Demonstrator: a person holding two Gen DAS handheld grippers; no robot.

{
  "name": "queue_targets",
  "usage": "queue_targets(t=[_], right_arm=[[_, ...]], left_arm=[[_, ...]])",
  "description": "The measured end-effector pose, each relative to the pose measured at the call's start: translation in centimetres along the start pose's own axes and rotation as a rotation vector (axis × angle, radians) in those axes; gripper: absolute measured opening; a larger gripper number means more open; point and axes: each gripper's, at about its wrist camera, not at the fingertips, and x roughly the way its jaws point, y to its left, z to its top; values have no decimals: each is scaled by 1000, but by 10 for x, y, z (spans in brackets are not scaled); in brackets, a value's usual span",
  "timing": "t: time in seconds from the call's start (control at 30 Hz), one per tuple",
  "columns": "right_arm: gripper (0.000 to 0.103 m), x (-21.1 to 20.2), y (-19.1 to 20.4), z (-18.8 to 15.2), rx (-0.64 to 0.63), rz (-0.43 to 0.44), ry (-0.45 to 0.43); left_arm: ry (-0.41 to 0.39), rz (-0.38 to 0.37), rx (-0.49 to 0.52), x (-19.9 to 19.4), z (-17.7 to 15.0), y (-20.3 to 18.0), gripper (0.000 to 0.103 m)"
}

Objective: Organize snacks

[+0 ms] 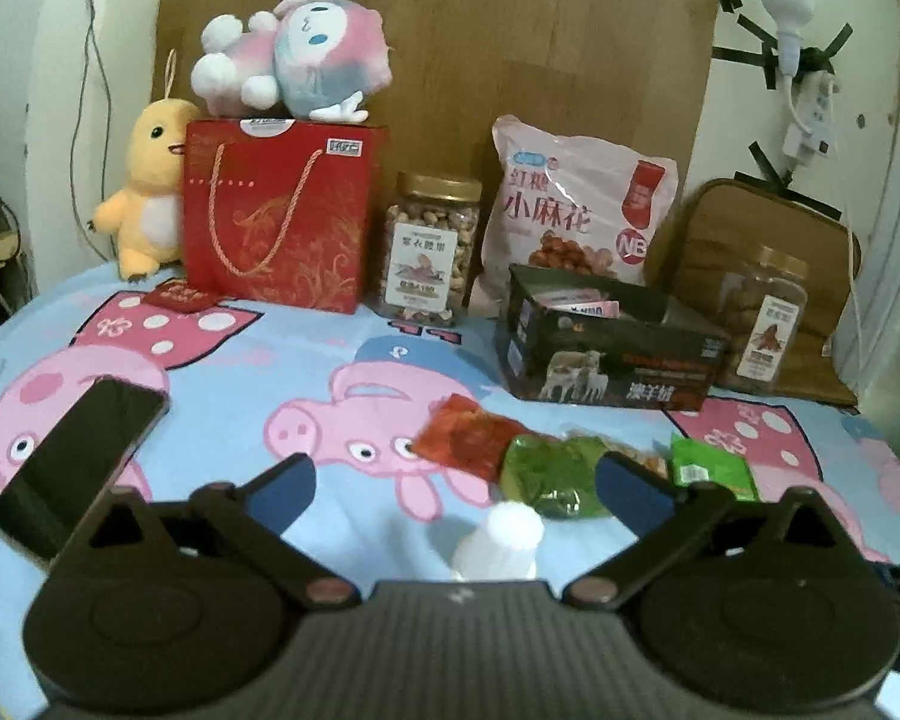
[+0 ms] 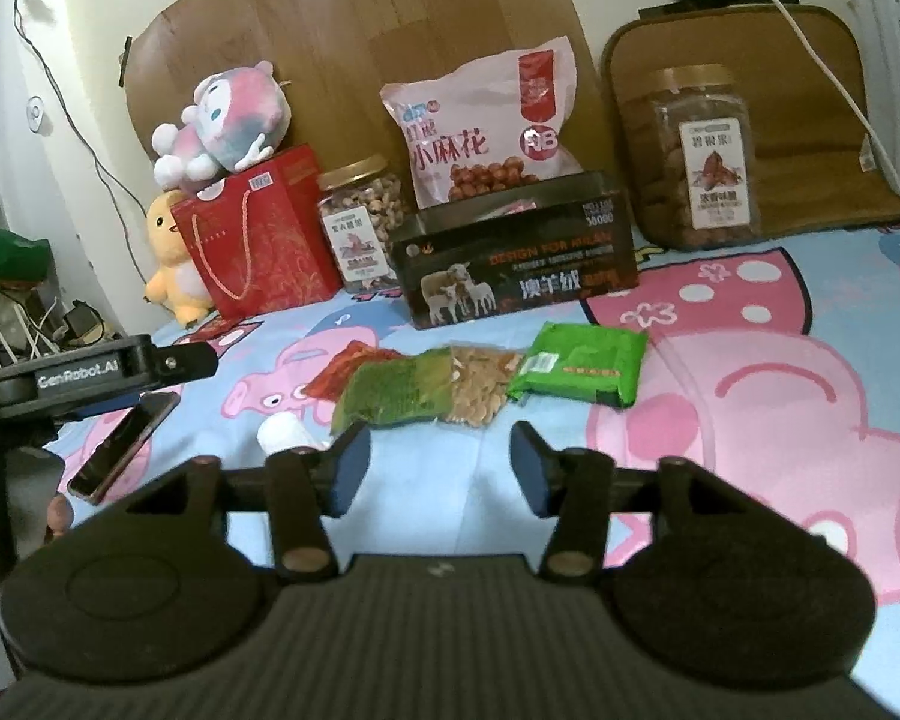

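Several small snack packets lie in a row on the cartoon-pig bedsheet: a red packet, a dark green packet, a clear bag of nuts and a bright green packet. Behind them stands an open black box with pink sachets inside. My left gripper is open wide, short of the packets, a white bottle between its jaws untouched. My right gripper is open and empty, just before the packets.
Along the back stand a red gift bag, a nut jar, a pink snack bag and a second jar. Plush toys sit at the left. A phone lies at the left on the sheet.
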Motion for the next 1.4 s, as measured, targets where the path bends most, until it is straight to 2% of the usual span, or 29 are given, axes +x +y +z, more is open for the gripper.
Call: queue_targets(t=[0.3, 0.5, 0.83, 1.4], right_arm=[[61, -10, 6, -10, 10, -1, -5], [61, -16, 5, -11, 9, 8, -20], [61, -22, 2, -11, 21, -1, -52], [61, -9, -3, -9, 36, -8, -30]], left_arm=[[-6, 19, 25, -12, -17, -12, 103], [9, 17, 19, -14, -20, -14, 103], [3, 37, 69, -14, -23, -22, 103], [16, 46, 113, -1, -26, -20, 102]])
